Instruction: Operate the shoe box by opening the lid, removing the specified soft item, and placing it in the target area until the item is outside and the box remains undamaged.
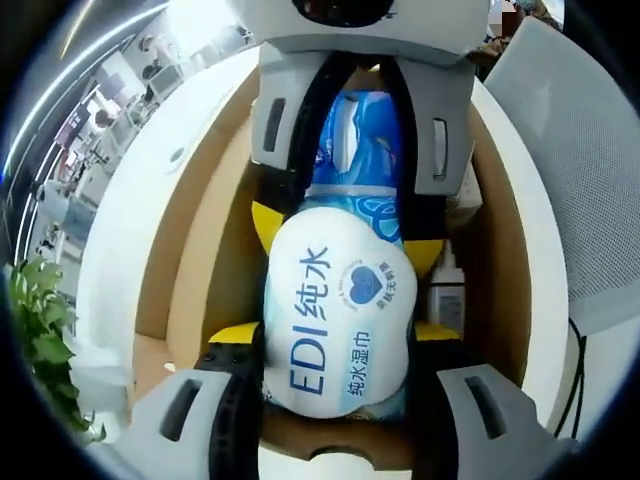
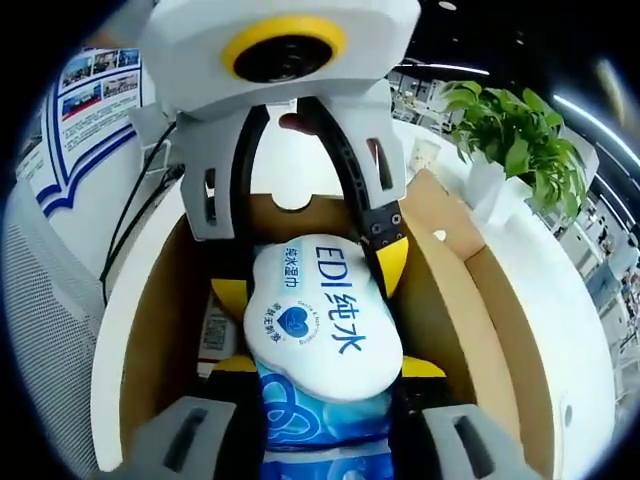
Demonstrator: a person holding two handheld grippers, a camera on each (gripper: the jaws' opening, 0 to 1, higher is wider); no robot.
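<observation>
Right now the wet-wipes pack sits over the open shoe box, pinched at opposite ends: left claw clamps its white end, right claw its blue end. Its long axis runs claw to claw, along the box. Both are equally near; a lift clear toward the white bench seems next.
</observation>
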